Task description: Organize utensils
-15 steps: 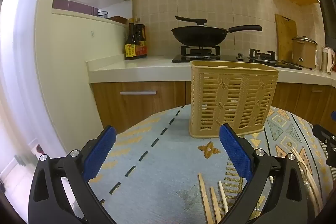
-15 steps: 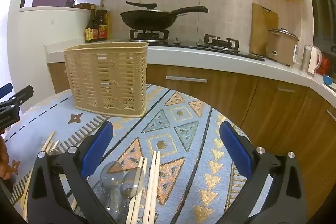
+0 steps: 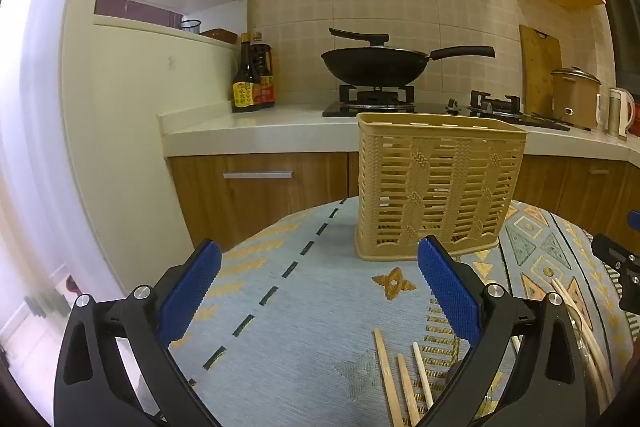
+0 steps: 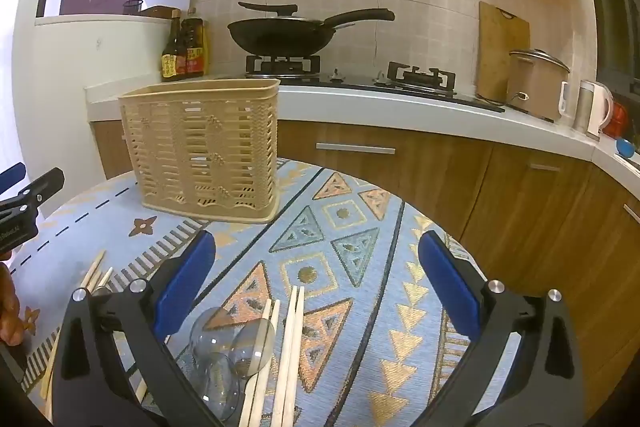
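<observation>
A beige slatted utensil basket [image 3: 436,187] [image 4: 204,151] stands upright on the patterned tablecloth. My left gripper [image 3: 320,291] hovers open before it with nothing between its blue pads. Three wooden chopsticks [image 3: 400,379] lie just below its right finger. My right gripper [image 4: 316,287] is open too, above several pale chopsticks [image 4: 290,347] and clear plastic spoons [image 4: 236,347] on the cloth. More chopsticks [image 4: 94,273] lie to the left of it. The left gripper's tip [image 4: 24,195] shows at the left edge of the right wrist view.
The round table [image 3: 304,347] sits close to a kitchen counter [image 4: 400,111] with wooden drawers. On the counter stand a black wok [image 3: 372,63] on the stove, sauce bottles [image 3: 252,79], a rice cooker [image 4: 536,83] and a kettle [image 4: 596,107]. A white wall [image 3: 132,147] rises at left.
</observation>
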Motion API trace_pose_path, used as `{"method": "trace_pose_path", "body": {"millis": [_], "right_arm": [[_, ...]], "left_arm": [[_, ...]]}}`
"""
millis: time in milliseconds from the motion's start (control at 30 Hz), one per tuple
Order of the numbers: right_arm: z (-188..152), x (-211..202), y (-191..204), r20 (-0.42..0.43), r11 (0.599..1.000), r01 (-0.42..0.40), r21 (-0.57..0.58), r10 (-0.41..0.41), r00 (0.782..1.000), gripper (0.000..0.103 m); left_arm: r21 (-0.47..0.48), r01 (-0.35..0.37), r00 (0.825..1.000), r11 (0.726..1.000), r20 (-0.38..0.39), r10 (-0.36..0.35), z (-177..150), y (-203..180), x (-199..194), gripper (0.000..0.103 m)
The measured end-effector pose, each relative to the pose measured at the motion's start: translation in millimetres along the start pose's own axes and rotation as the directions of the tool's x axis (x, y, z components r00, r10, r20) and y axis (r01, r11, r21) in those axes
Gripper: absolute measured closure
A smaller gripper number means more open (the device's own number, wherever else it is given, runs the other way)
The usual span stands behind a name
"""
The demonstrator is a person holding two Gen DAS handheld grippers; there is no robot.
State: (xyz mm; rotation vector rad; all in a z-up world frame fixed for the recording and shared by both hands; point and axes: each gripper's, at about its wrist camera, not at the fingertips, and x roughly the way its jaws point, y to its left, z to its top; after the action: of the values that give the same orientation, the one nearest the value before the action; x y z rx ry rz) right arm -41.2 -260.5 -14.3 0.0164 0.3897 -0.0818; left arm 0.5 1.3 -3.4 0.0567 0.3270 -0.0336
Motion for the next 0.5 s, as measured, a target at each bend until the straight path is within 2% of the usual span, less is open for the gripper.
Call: {"method": "trace_pose_path", "body": {"millis": [500], "right_arm": [[-1.7,2.9,4.6,-0.005,1.000,0.001,-0.011,-0.001,1.000,0.006]], "left_arm": [[-0.001,0.003,1.000,1.000,-0.004,-0.003,0.7,0.1,0.6,0.008]]}}
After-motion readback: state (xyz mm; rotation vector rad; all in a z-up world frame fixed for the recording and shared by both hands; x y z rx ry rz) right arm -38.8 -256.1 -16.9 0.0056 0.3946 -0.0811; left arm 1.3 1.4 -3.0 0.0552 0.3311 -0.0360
